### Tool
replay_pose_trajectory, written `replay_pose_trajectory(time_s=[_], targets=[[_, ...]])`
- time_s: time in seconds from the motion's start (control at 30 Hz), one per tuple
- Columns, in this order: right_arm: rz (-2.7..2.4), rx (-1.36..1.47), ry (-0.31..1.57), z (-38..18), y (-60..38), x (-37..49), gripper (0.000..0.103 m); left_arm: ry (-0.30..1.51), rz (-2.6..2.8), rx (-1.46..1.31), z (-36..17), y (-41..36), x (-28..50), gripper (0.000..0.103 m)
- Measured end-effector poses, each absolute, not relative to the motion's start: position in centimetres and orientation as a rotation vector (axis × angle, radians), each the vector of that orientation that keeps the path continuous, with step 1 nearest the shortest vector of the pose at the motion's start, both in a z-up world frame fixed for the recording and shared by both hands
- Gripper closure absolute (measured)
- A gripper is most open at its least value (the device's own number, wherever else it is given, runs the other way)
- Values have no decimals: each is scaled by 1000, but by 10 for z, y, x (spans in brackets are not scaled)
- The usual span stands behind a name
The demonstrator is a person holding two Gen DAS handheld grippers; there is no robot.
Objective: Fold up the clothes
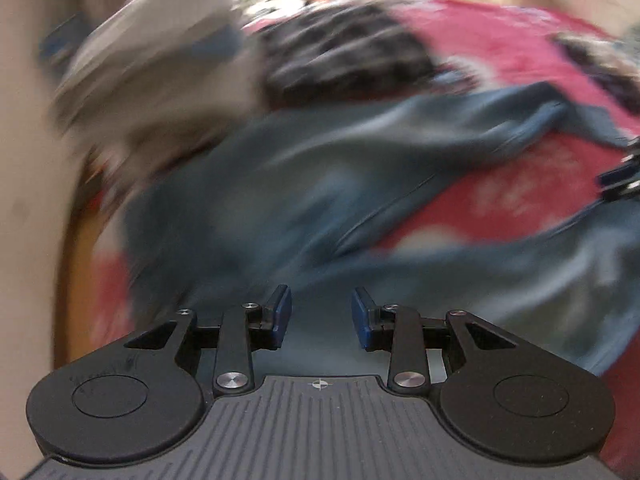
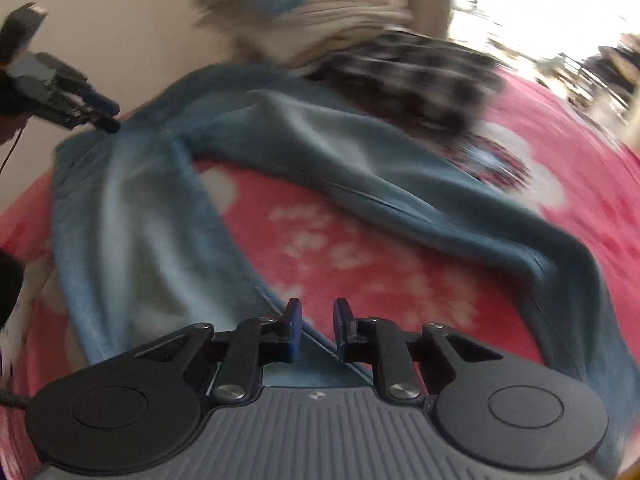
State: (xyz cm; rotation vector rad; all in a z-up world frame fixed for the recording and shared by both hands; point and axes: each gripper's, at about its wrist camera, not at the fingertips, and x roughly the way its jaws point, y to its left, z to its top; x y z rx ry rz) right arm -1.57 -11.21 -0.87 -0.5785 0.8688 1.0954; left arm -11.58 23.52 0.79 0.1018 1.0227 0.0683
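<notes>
1. Blue jeans [image 2: 168,208] are lying spread on a red patterned bedcover [image 2: 360,240], legs splayed apart in a V with the cover showing between them. My reading: they are being laid out flat so the legs can be brought together for a first fold.
2. Right gripper [image 2: 318,330] is hovering low over the inner edge of one trouser leg. Its jaws are standing narrowly apart; the denim hem is running beneath the gap, but the blue pads [image 2: 294,334] are not visibly pressing on it. Nothing held, as far as I can judge.
3. Left gripper [image 1: 320,318] is pointing down over the denim, jaws parted moderately, with nothing gripped between them. In the right wrist view it is showing at the far left, near the waist end of the jeans.
4. A cream folded stack [image 2: 320,12] and a black-and-white checked garment [image 2: 420,76] are sitting beyond the jeans, probably kept aside so the working area is staying free.
5. Both views are smearing with motion; fine contact cannot be confirmed.
</notes>
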Motion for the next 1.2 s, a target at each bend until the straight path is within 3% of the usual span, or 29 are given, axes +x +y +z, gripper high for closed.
replay_pose_trajectory(time_s=[0.33, 0.53, 0.67, 0.87, 0.93, 1.03, 1.1, 1.13, 1.2], targets=[[1369, -529, 975, -4, -47, -36, 82, 1005, 519, -487, -26, 353, -248, 66], [1438, -483, 1165, -45, -39, -83, 80, 964, 487, -678, -42, 367, -263, 60], [1457, -453, 1244, -57, -61, -118, 79, 935, 458, -741, -50, 368, -264, 50], [1412, -588, 930, -40, -76, -160, 78, 925, 498, -772, -66, 367, -255, 49], [1424, -644, 841, -35, -76, -171, 74, 899, 528, -791, -66, 366, -255, 50], [1443, -767, 729, -41, -73, -188, 65, 861, 582, -821, -67, 364, -256, 56], [1437, -864, 661, -51, -70, -197, 65, 837, 614, -831, -66, 364, -259, 71], [1433, -900, 650, -57, -68, -200, 65, 830, 632, -832, -66, 364, -260, 74], [1405, -968, 641, -68, -64, -203, 76, 814, 643, -847, -64, 364, -263, 82]])
